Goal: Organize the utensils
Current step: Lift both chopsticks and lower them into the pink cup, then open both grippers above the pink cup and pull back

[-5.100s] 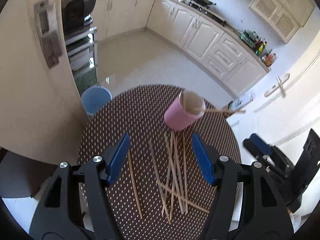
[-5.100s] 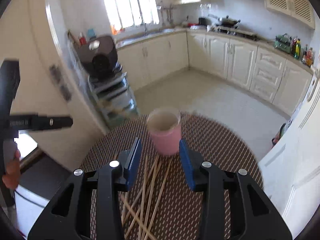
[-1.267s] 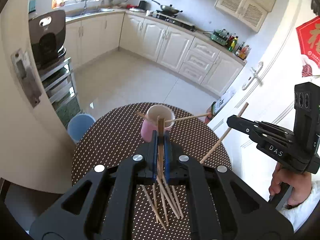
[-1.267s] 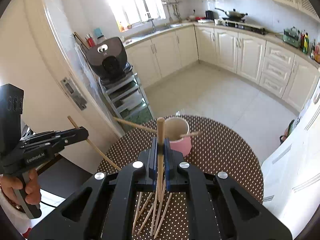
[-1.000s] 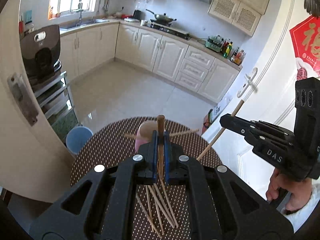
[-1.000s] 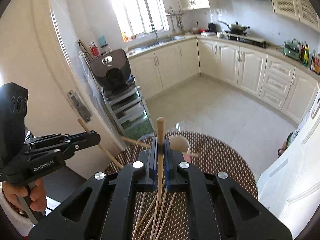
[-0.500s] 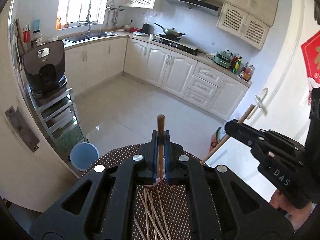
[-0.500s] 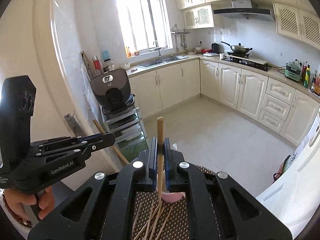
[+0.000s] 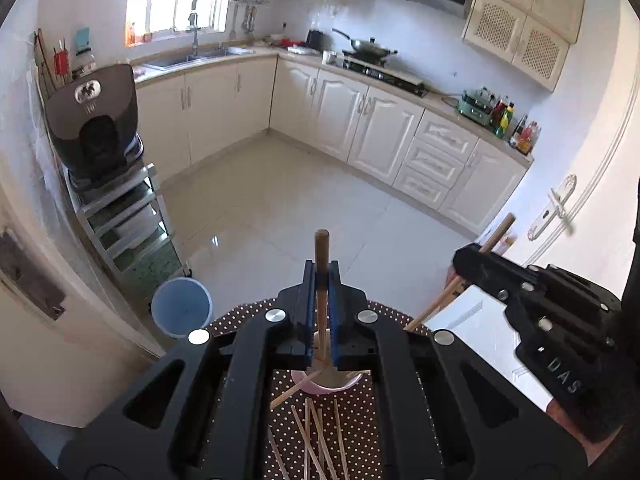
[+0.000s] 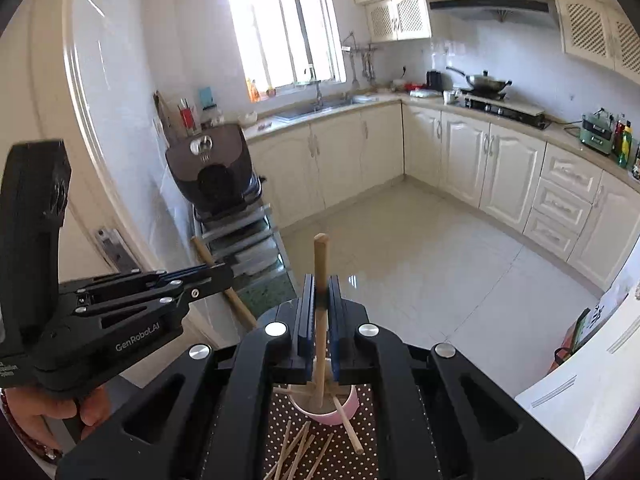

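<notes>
Two hand-held grippers hover above a round tabletop (image 9: 240,322) covered in a brown cloth with white dots, each carrying one wooden chopstick toward a pink cup (image 10: 322,408). The left gripper (image 9: 321,280) has its jaws pressed together on a chopstick (image 9: 321,248), and the right gripper (image 10: 319,292) pinches its own chopstick (image 10: 319,256) the same way. In each wrist view the held chopstick runs lengthwise between the jaws, its blunt end sticking out past the fingertips toward the kitchen floor and its lower part reaching down toward the cup's mouth. The cup stands near the far edge of the tabletop and already holds a few sticks that lean out over its rim. More loose chopsticks (image 9: 316,436) lie scattered on the cloth on the near side of the cup, pointing roughly toward it. To do this step well, it seems best to bring one chopstick at a time over the cup's opening, tip it nearer to upright so the lower end clears the rim and the leaning sticks, and release only once that end is inside, so the light cup is not knocked over.
</notes>
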